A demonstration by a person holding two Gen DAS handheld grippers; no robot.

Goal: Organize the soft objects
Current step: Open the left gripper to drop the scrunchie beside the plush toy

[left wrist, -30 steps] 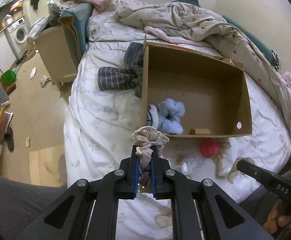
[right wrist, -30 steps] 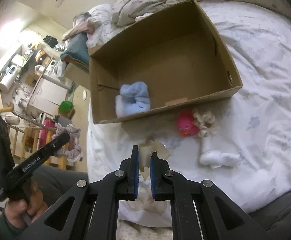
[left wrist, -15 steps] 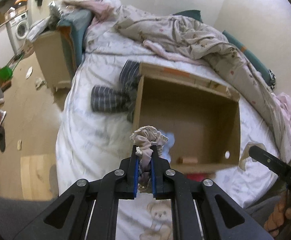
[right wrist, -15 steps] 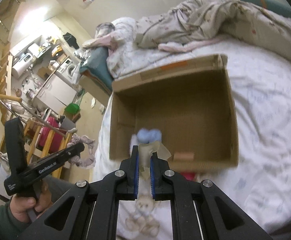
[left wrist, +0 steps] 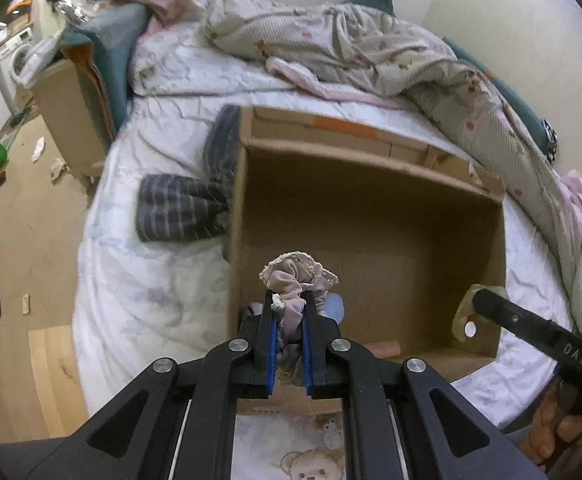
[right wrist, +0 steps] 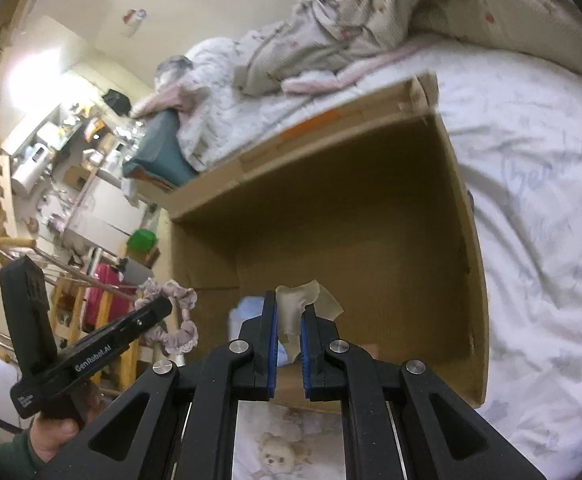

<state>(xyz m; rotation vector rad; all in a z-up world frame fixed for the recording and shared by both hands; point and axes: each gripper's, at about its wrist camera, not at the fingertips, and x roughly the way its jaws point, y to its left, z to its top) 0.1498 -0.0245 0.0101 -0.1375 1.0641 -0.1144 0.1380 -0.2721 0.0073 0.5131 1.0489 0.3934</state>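
An open cardboard box lies on the bed; it also shows in the right wrist view. My left gripper is shut on a mauve lace-edged scrunchie and holds it over the box's near left corner. My right gripper is shut on a pale translucent soft piece, held over the box's near edge. A light blue plush lies inside the box, mostly hidden behind the fingers. The scrunchie in the left gripper also shows in the right wrist view.
A striped grey garment lies on the white sheet left of the box. A rumpled floral blanket is heaped behind it. A small cardboard tube lies in the box's near side. The bed edge and floor are to the left.
Both grippers have moved forward and up over the box, carrying their items. The pink toy and white pieces in front of the box are out of view.
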